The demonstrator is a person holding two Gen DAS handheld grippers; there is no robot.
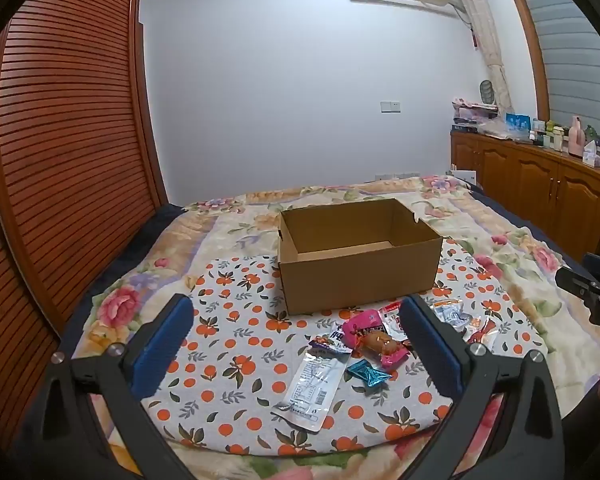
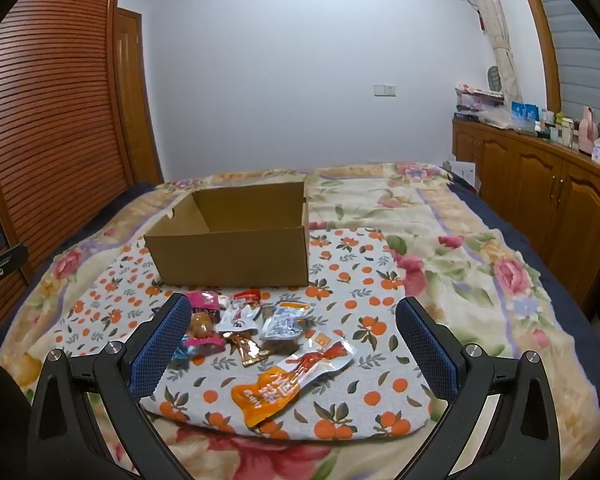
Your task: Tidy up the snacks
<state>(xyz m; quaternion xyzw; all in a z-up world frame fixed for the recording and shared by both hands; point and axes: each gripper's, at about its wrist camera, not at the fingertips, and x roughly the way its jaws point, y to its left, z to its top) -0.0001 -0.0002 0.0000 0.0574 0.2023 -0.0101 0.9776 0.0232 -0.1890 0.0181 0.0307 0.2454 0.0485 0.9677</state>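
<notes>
1. I see the cardboard box (image 1: 360, 256) open-topped and empty on the orange-print cloth (image 1: 236, 364), which lies on the flowered bedspread (image 2: 480, 248)
2. The snack packets (image 2: 260, 332) lie in a loose heap on the cloth just in front of the box
3. My left gripper (image 1: 300, 344) hangs above the heap, jaws spread wide, holding nothing
4. My right gripper (image 2: 294, 344) does likewise, jaws wide apart and empty, the orange packet (image 2: 276, 388) below it, farthest from the box
</notes>
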